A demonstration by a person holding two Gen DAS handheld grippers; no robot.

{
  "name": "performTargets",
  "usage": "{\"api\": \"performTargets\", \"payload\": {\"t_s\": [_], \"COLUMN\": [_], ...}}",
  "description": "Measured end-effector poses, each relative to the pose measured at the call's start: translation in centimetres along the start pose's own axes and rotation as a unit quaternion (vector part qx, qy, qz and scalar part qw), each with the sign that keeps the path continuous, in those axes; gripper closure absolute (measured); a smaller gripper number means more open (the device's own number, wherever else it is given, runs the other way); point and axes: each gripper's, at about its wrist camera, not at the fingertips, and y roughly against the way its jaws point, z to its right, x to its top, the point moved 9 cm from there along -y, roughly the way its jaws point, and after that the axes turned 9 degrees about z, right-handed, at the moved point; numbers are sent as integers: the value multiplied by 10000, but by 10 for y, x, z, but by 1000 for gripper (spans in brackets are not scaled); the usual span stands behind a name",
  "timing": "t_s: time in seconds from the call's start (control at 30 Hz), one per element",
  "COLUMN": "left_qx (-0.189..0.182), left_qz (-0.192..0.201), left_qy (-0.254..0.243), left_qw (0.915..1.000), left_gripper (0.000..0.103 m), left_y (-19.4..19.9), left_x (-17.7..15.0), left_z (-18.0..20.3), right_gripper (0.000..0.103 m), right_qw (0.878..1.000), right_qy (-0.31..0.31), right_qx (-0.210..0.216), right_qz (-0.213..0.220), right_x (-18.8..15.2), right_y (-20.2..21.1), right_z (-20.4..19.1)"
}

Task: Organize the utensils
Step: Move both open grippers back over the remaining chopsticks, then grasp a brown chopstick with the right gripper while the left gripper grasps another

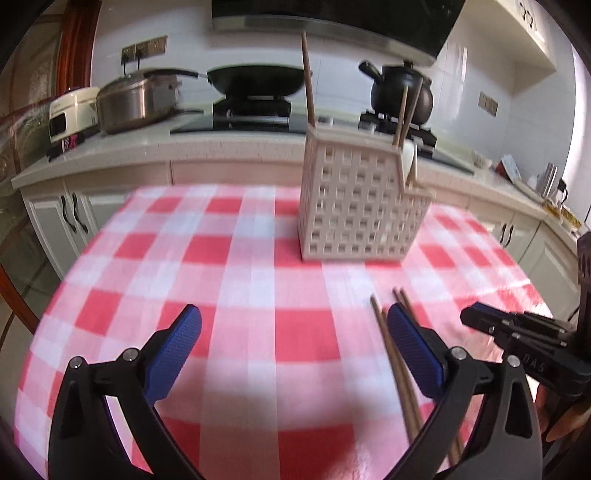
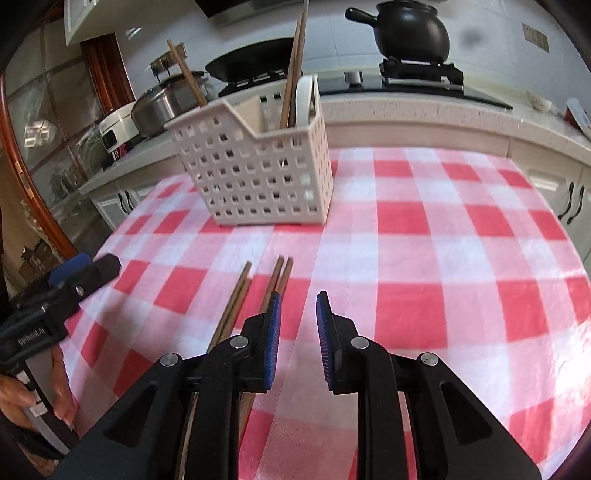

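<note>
Chopsticks (image 2: 240, 295) lie loose on the checked cloth — my left gripper (image 1: 293, 343) and right gripper (image 2: 298, 325) both gape empty; next, I pinch one for the basket (image 2: 258, 166).

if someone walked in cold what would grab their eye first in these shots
The red and white checked tablecloth fills both views, with a white perforated utensil basket standing on its far side, chopsticks and a white spoon poking out. Loose wooden chopsticks lie on the cloth nearer the camera, between the open left hand-held gripper and open right hand-held gripper. Behind, a black pot sits on the stove.
</note>
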Motion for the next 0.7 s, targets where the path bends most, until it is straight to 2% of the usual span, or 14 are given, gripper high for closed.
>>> {"api": "performTargets", "payload": {"t_s": [0.27, 0.5, 0.7], "left_qx": [25, 116, 32], "left_qz": [-228, -91, -130], "left_qy": [100, 61, 28], "left_qw": [9997, 9999, 9999], "left_gripper": [5, 5, 5], "left_y": [3, 14, 17], "left_x": [-33, -36, -40], "left_z": [-12, -25, -25], "right_gripper": [82, 82, 82], "right_qw": [9993, 9991, 9988], "right_qy": [-92, 1, 46], "right_qx": [-150, -327, -370], "right_qz": [-317, -259, -330], "right_x": [-23, -19, -19], "right_y": [-11, -16, -20], "right_z": [-3, -10, -16]}}
